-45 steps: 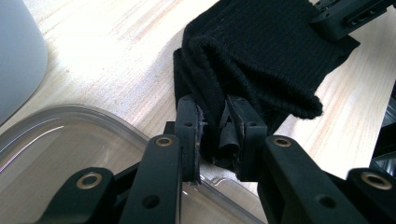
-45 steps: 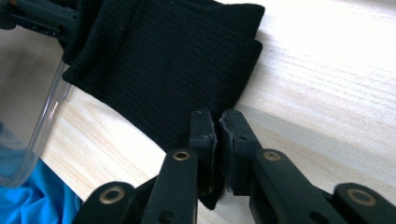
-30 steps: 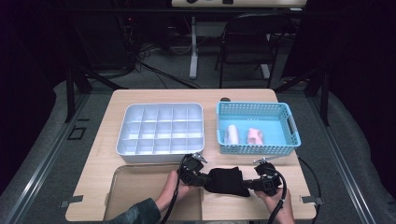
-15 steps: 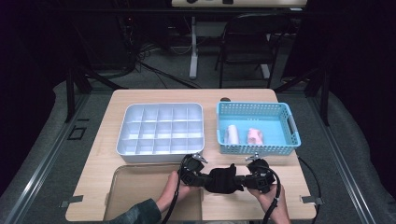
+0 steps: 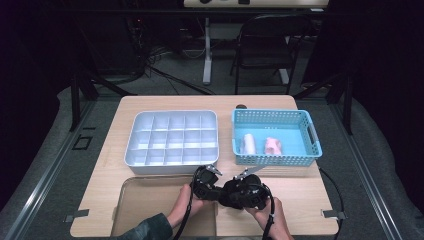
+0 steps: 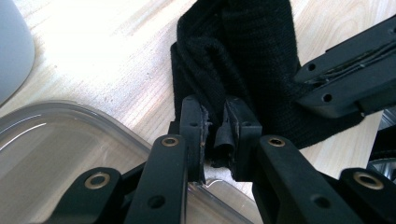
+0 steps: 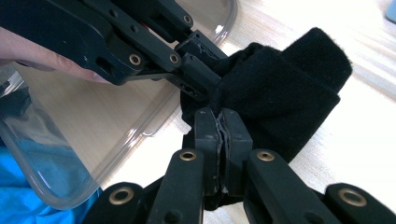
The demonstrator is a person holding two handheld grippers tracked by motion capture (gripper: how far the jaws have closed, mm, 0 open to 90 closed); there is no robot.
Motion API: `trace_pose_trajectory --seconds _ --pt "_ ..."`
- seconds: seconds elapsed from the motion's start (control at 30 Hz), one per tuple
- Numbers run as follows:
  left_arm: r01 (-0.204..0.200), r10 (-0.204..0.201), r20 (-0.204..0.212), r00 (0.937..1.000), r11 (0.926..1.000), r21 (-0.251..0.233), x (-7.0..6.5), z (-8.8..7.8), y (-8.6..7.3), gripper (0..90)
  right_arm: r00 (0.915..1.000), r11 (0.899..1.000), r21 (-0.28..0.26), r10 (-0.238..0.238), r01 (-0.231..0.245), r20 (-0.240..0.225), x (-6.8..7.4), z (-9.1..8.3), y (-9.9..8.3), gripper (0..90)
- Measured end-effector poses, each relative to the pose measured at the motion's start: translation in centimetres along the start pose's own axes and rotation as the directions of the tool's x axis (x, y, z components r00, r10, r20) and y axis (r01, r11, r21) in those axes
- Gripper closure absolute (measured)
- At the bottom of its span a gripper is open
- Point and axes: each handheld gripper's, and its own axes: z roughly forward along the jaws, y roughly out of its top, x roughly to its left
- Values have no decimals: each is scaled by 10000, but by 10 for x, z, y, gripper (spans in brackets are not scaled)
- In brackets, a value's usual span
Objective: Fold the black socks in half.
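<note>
The left gripper (image 6: 215, 135) is pinching a fold of the black cloth (image 6: 243, 60) between its jaws, and the right gripper (image 7: 223, 140) is clamping tight on another edge of it. The cloth is lying bunched on the wooden table (image 5: 295, 195), just beside the clear plastic lid (image 5: 150, 200), in front of the grey divided tray (image 5: 172, 137).

Both grippers were matte black. The left gripper (image 6: 215, 133) had two blocky jaws on flat linkage bars, each bar pinned with brass-ringed rivets behind the jaws and dotted with small screw holes; its pads (image 6: 201, 135) looked worn and chipped along the inner edges. The right gripper (image 7: 223, 144) was built the same way. Black cables trailed back from behind each. A dark green sleeve (image 5: 145, 230) covered the left forearm.
</note>
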Motion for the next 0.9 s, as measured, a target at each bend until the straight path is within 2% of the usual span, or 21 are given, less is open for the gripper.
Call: trace_pose_trajectory --seconds 0.13,0.23,0.3,0.43,0.5,0.63,0.73,0.9 --pt "41 -42 75 10000 9999 95 3 -3 0 769 9998 9999 -44 136 -136 -114 -2 5 -3 875" --pt "46 -46 12 10000 10000 27 5 -8 1 725 10000 10000 -71 -26 26 -32 -2 7 -4 872" --pt "129 -129 9 9999 9998 -132 6 -12 3 707 10000 9998 -176 23 -24 -78 -1 9 -4 871" --pt "238 -242 -70 9997 9980 -590 7 -24 8 609 9999 9997 -198 -134 135 69 2 12 -4 870" --pt "349 -347 44 9994 9955 -879 6 -26 11 582 9999 9996 -233 -140 142 63 3 13 -5 869" --pt "293 -259 392 9989 9955 -900 6 -24 17 520 10000 9997 -248 -79 79 2 4 15 -4 868" --pt "177 -137 486 9987 9964 -829 6 -20 19 547 9998 9997 -144 -175 176 68 4 15 -3 866" --pt "-167 185 270 9995 9978 -649 4 -13 18 743 9998 9996 -228 -168 170 74 7 17 -2 855"
